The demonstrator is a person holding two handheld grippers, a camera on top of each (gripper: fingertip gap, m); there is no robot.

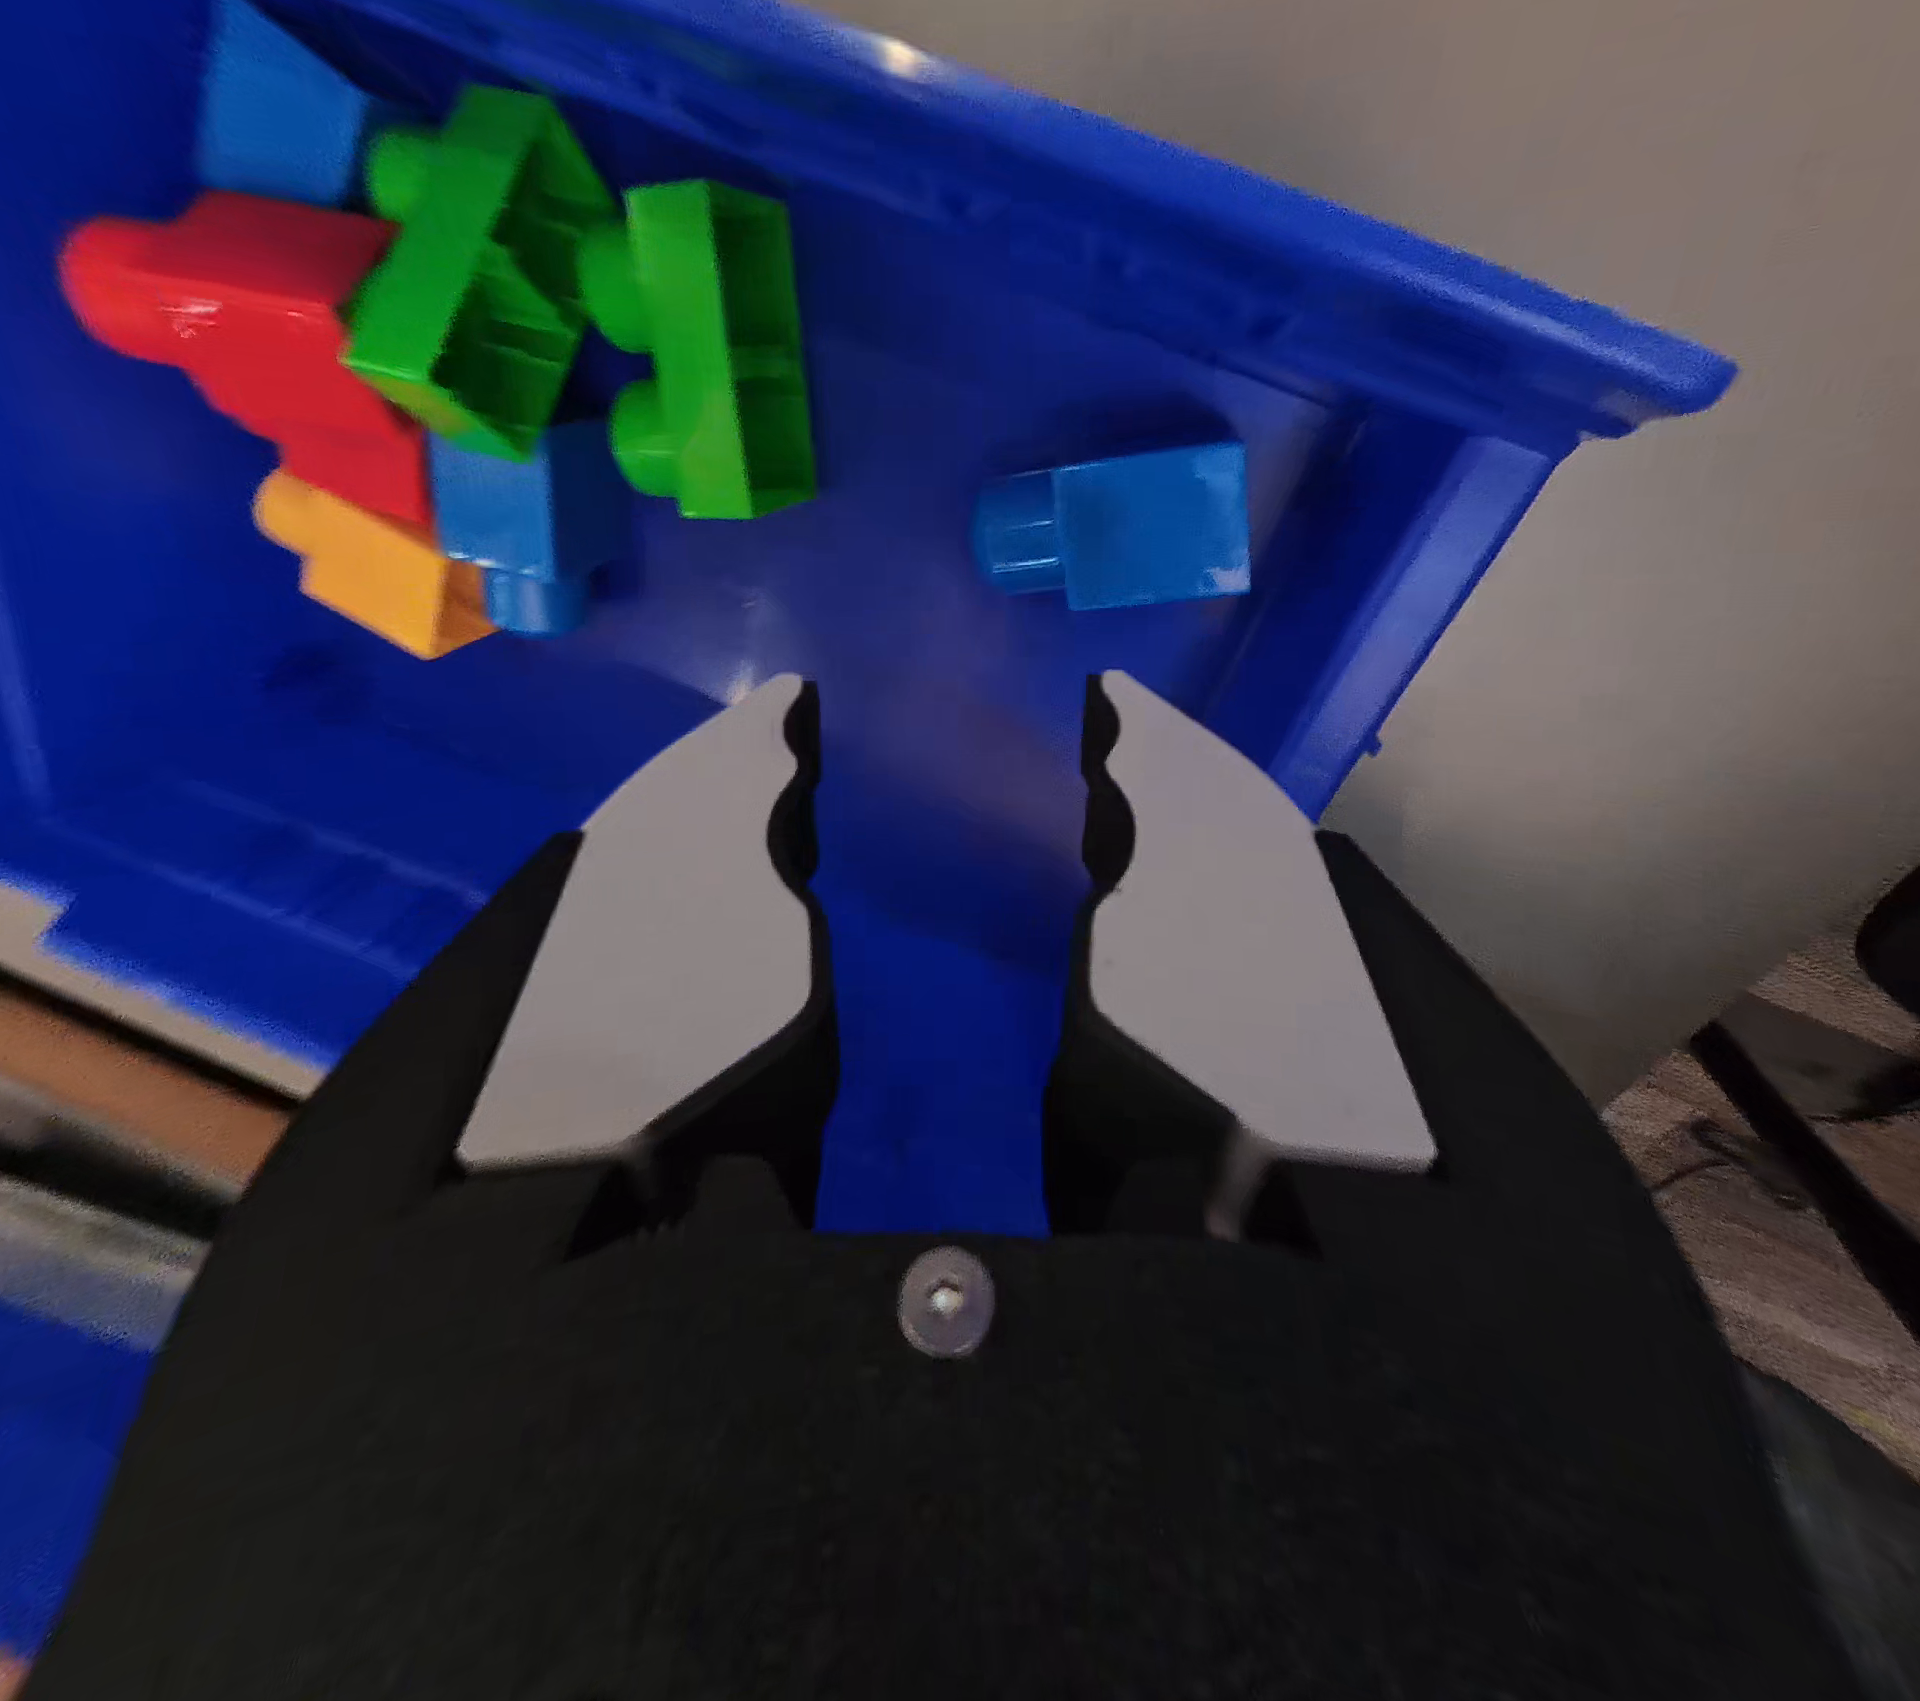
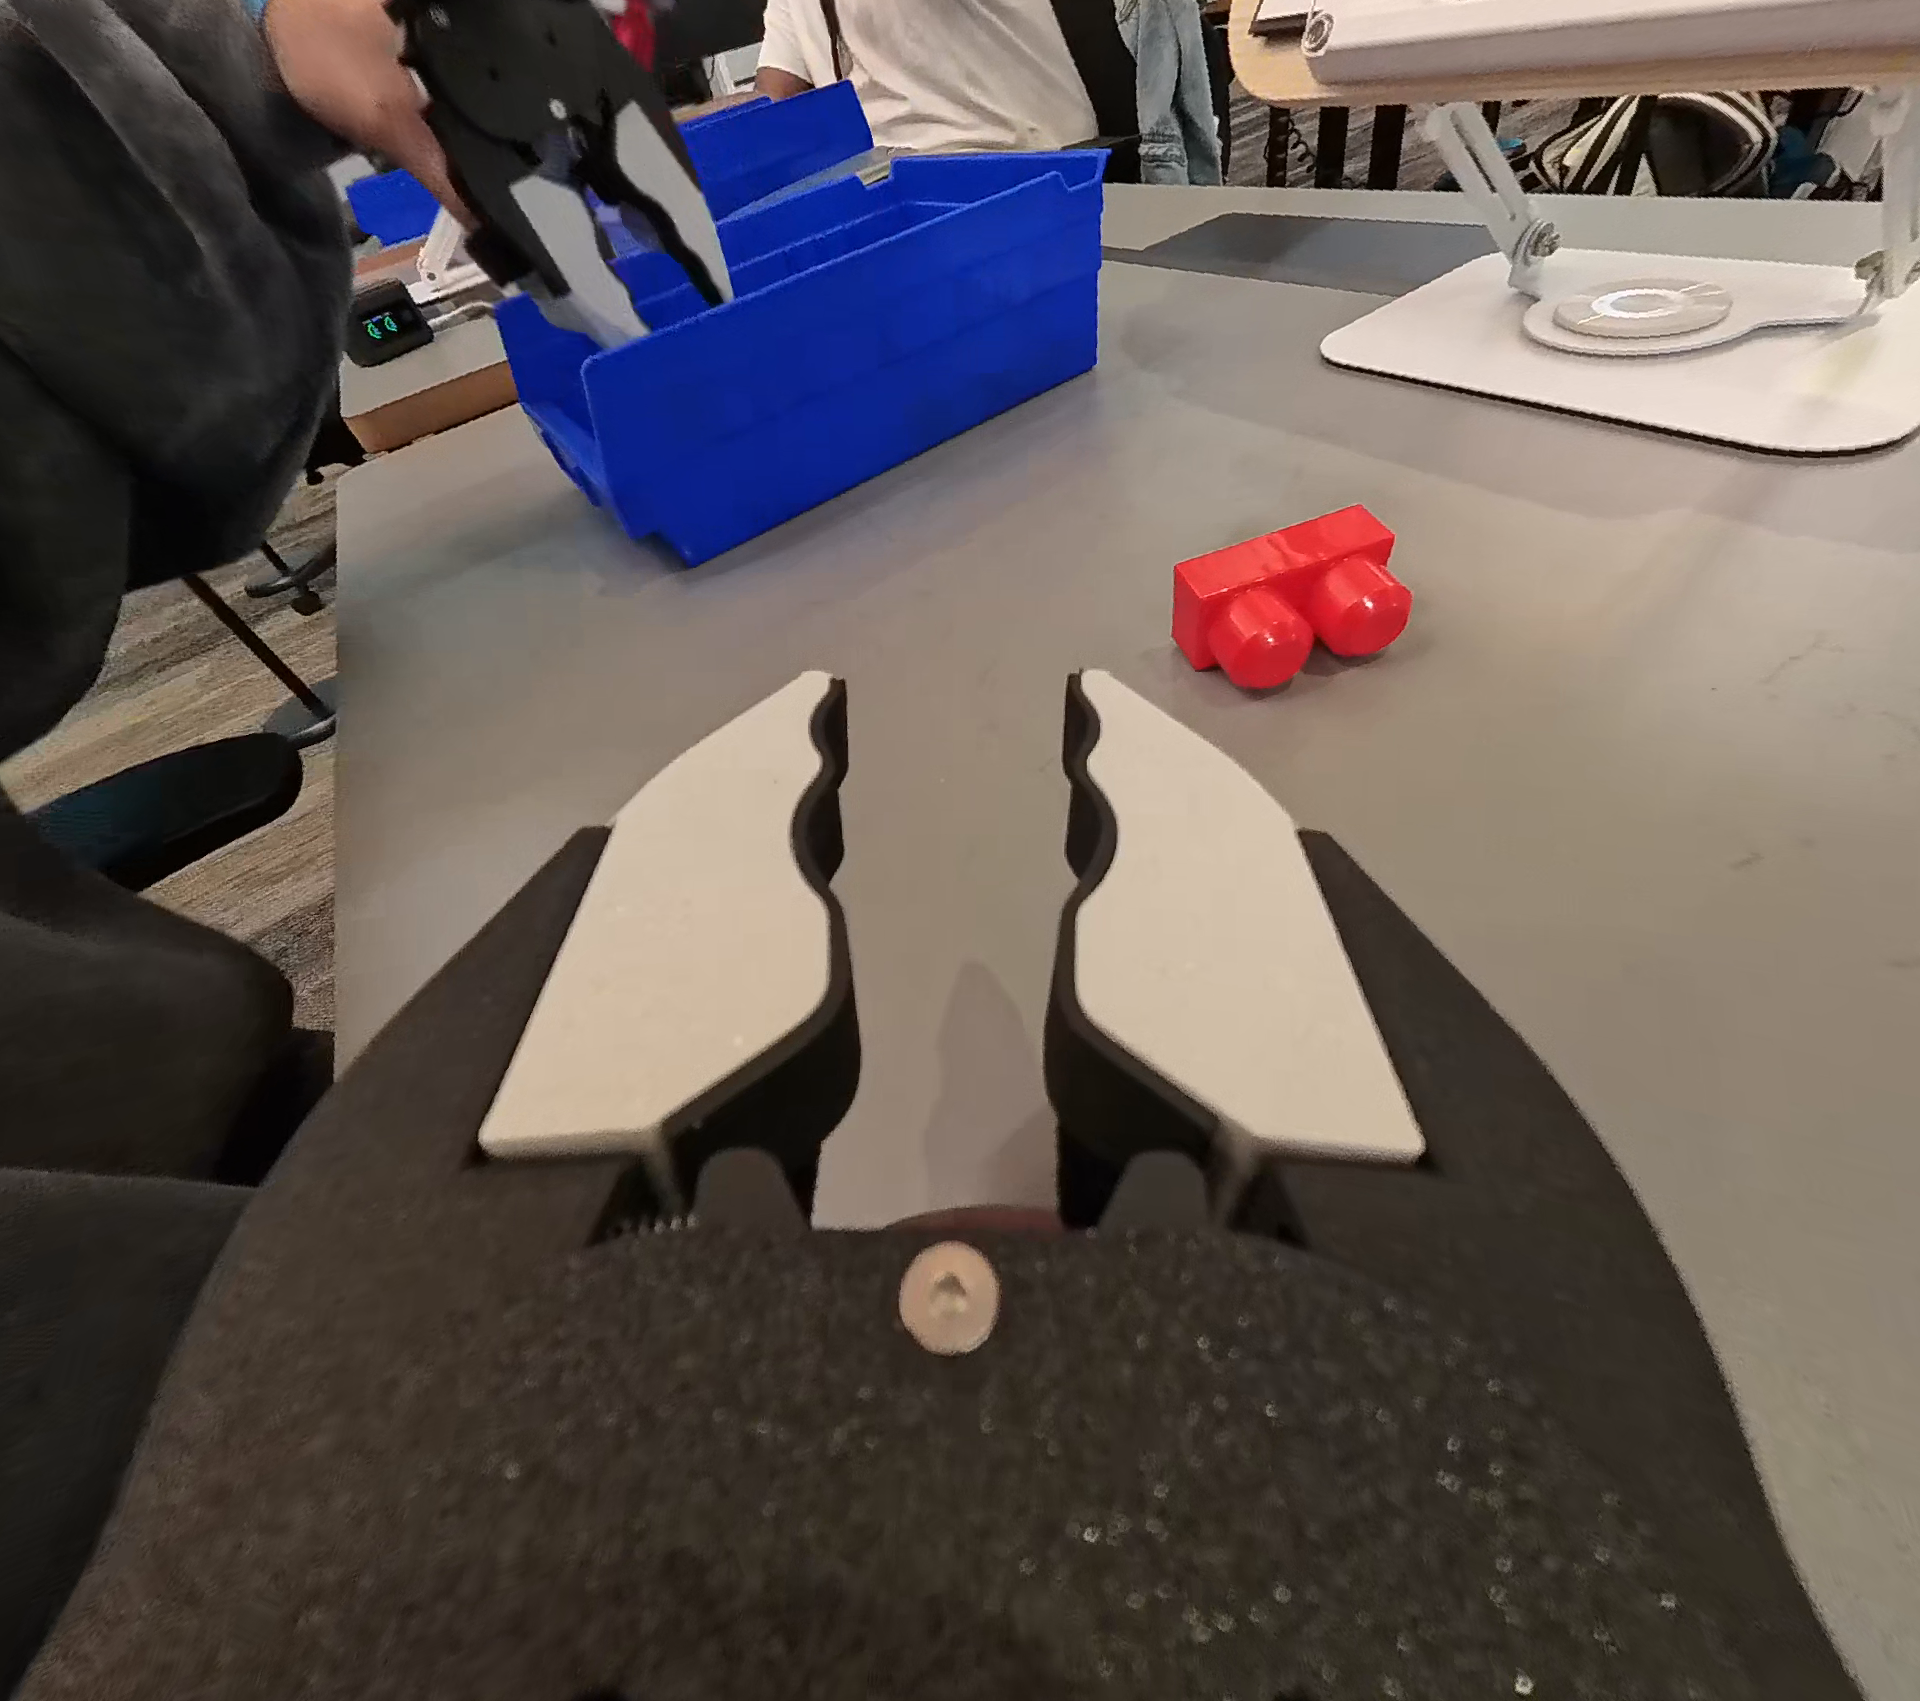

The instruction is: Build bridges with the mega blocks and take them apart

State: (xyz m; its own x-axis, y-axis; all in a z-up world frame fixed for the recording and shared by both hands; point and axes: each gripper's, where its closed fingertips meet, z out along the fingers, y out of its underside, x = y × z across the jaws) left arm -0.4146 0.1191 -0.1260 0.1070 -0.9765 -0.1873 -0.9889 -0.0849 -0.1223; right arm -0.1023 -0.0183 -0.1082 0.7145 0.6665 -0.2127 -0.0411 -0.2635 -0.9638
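Observation:
My left gripper (image 1: pixel 951 690) is open and empty above the floor of the blue bin (image 1: pixel 1039 249). A one-stud blue block (image 1: pixel 1122 524) lies on its side just beyond the fingertips. Further left is a heap with two green blocks (image 1: pixel 717 352), a red block (image 1: pixel 260 311), an orange block (image 1: pixel 364 565) and blue blocks (image 1: pixel 520 508). My right gripper (image 2: pixel 956 690) is open and empty over the grey table (image 2: pixel 1558 820). A red two-stud block (image 2: pixel 1288 597) lies on its side ahead to its right. The left gripper (image 2: pixel 644 301) also shows there, reaching into the bin (image 2: pixel 831 394).
A white stand (image 2: pixel 1621 342) with an instruction sheet sits at the back right of the table. People stand behind the table. A small device with a green display (image 2: pixel 387 326) lies left of the bin. The table's left edge drops to the floor and chairs. There is about 35 cm between the tips of the two grippers. The red two-stud block (image 2: pixel 1288 597) is about 12 cm from my right fingertips and 30 cm from my left.

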